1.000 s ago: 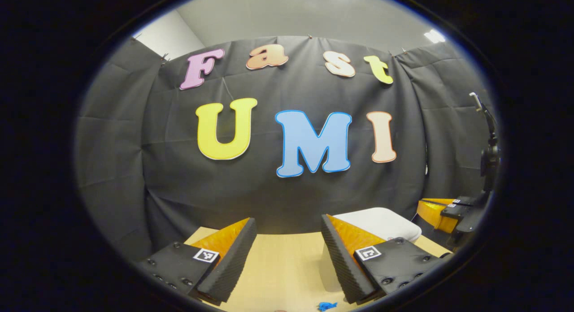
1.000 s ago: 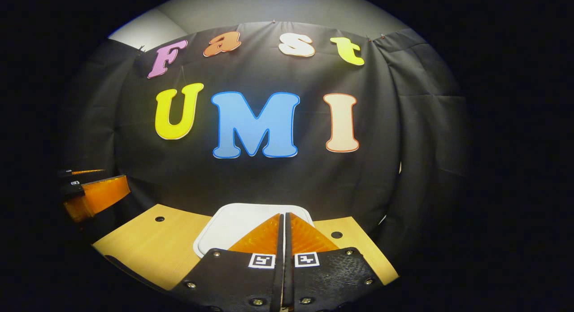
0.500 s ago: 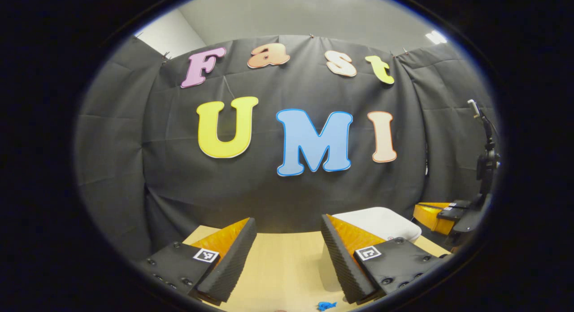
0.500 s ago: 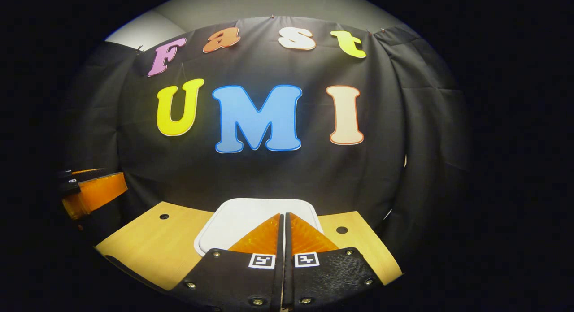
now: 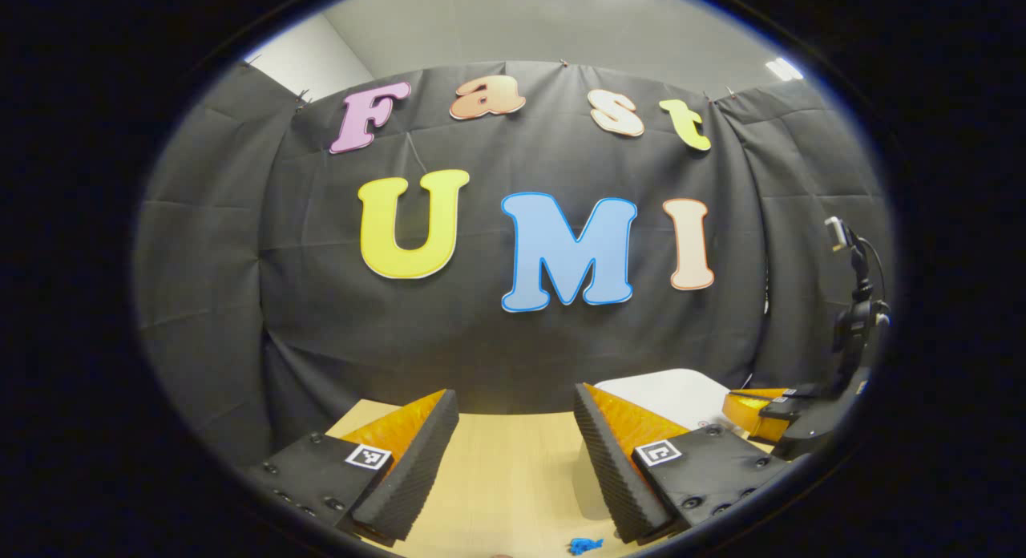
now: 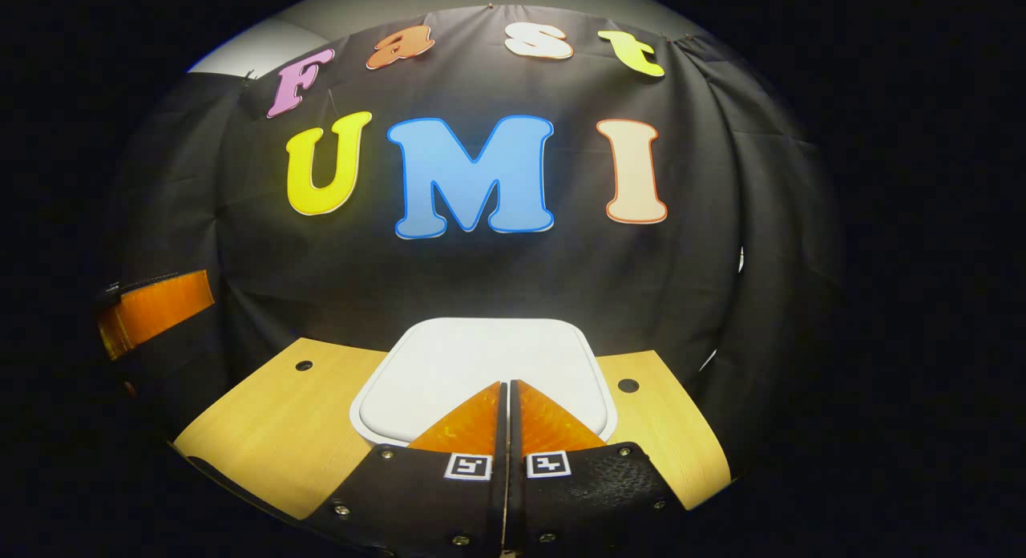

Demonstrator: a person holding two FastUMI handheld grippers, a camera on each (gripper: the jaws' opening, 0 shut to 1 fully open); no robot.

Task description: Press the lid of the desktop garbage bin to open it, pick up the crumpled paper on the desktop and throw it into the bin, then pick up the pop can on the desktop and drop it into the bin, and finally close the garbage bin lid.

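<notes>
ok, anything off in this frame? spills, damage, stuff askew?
Nothing stands out. The bin lid sits flat and closed on the table, with the right tongs shut above it. Left tongs open, holding nothing. A small blue scrap lies on the table; can't tell what.

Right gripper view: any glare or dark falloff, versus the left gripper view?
Right gripper view: bin lid brightly lit, no hard glare; cloth darkens toward the edges. Left gripper view: evener light, ceiling lamp blown out, table edge bowed by fisheye.

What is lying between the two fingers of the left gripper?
In the left gripper view, only bare light wooden desktop lies between the open left gripper fingers; a small blue scrap sits nearer the camera.
</notes>
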